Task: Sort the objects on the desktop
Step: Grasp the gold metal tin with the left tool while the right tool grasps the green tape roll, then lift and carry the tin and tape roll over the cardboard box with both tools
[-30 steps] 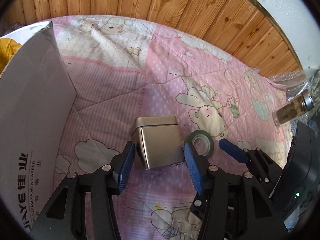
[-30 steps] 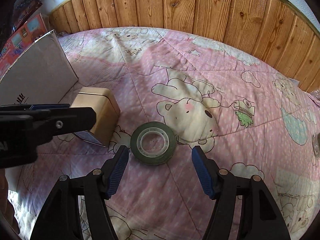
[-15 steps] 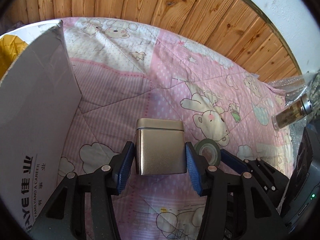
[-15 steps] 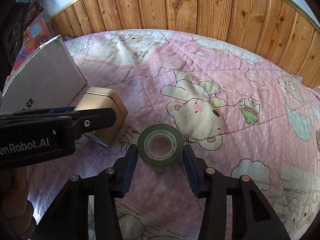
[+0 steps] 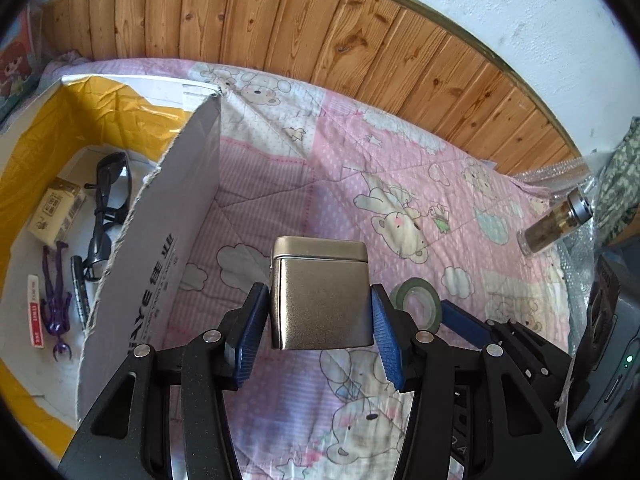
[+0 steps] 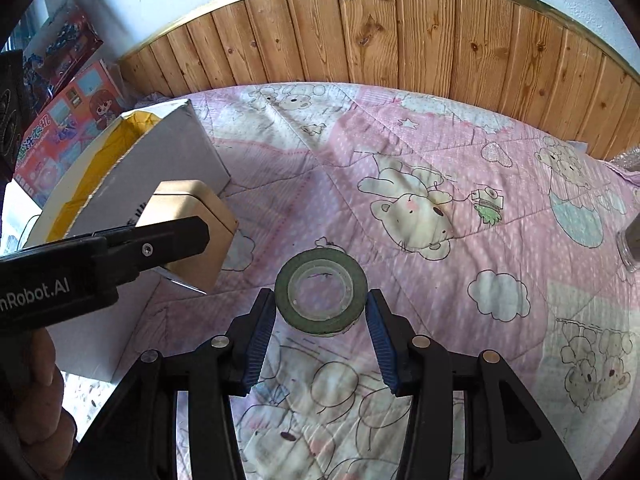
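Here the left gripper [image 5: 320, 320] is clamping a square gold metal tin [image 5: 320, 292] between its blue pads, holding it upright and clear of the pink teddy-bear quilt [image 5: 280, 208], just beside the open cardboard box [image 5: 168, 240]. Meanwhile the right gripper [image 6: 321, 322] is pinching a roll of dark green tape [image 6: 321, 296] by its outer edges, the roll sitting squarely between the fingertips above the quilt. Inside the box are lying sunglasses [image 5: 108, 208], a purple figurine [image 5: 58, 300] and a small carton [image 5: 56, 212].
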Action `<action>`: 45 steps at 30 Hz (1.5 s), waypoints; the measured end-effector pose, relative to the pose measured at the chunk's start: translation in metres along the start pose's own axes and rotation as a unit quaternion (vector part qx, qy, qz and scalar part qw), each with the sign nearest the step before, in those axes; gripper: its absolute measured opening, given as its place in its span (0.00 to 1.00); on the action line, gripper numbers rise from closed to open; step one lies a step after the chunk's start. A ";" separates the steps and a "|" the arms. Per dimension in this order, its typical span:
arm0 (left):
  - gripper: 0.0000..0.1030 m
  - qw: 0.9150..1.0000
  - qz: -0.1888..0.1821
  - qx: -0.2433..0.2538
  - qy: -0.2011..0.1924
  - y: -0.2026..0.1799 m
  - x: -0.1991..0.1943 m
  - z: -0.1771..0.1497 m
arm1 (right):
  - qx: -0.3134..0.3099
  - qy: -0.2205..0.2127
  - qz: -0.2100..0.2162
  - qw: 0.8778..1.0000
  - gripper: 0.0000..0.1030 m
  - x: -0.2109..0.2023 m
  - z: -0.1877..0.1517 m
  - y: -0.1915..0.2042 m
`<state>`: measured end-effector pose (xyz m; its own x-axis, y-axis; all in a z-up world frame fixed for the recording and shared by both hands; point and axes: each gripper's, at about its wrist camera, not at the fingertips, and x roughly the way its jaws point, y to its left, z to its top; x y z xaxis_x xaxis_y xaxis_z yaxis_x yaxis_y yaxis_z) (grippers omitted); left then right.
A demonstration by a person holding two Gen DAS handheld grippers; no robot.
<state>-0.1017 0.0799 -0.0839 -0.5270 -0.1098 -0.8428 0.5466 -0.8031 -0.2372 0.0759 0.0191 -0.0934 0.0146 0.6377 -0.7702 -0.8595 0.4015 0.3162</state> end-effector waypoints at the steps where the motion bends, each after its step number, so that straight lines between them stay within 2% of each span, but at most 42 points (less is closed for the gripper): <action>1: 0.51 1.000 0.000 0.001 -0.003 0.001 -0.006 -0.003 | 0.001 -0.003 0.004 1.000 0.47 -0.006 -0.001 0.004; 9: 0.51 1.000 -0.008 -0.001 -0.023 0.014 -0.052 -0.025 | -0.022 -0.023 0.017 0.999 0.47 -0.041 -0.016 0.037; 14: 0.51 0.999 -0.013 -0.002 -0.033 0.027 -0.079 -0.038 | -0.021 -0.025 0.029 0.999 0.47 -0.050 -0.028 0.054; 24: 0.51 0.999 -0.012 -0.011 -0.046 0.058 -0.120 -0.057 | -0.064 -0.045 0.044 0.996 0.47 -0.075 -0.042 0.105; 37: 0.51 0.998 -0.003 -0.039 -0.057 0.120 -0.160 -0.057 | -0.097 -0.070 0.072 0.990 0.47 -0.100 -0.039 0.150; 45: 0.51 0.997 0.011 -0.048 -0.059 0.150 -0.166 -0.046 | -0.109 -0.076 0.085 0.988 0.47 -0.106 -0.034 0.165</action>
<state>0.0983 0.0045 -0.0021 -0.5843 -0.1994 -0.7867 0.6152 -0.7410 -0.2692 -0.0851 -0.0047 0.0220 -0.0773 0.7816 -0.6189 -0.9451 0.1401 0.2951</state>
